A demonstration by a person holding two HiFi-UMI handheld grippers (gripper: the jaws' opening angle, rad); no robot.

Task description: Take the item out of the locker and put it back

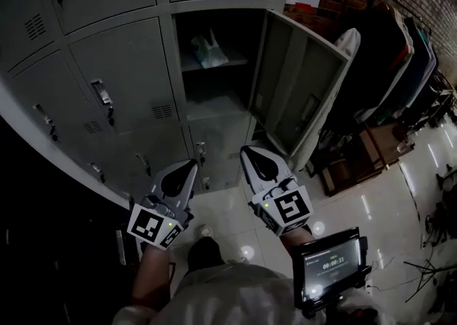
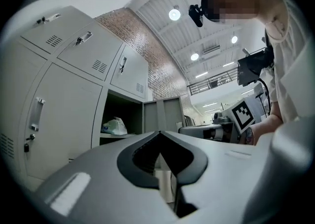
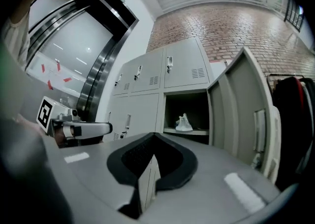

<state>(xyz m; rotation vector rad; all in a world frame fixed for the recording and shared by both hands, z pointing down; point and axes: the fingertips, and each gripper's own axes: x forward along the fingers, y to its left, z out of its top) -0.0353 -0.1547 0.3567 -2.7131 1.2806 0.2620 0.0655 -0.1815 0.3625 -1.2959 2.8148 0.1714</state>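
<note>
The item is a white plastic bag [image 1: 208, 51] lying on the shelf of the open locker [image 1: 214, 106]; it also shows in the left gripper view [image 2: 114, 126] and the right gripper view [image 3: 184, 123]. The locker door [image 1: 300, 81] stands swung out to the right. My left gripper [image 1: 191, 163] and right gripper [image 1: 245, 150] are side by side, well short of the locker and below its opening. Both point toward it. Each gripper's jaws meet at the tip with nothing between them, as the left gripper [image 2: 158, 133] and right gripper [image 3: 154, 134] views show.
Closed grey lockers [image 1: 114, 95] fill the wall left of and above the open one. A rack of hanging clothes [image 1: 400, 59] stands at the right before a brick wall. A small screen [image 1: 330, 268] sits near my right wrist. Glossy floor lies below.
</note>
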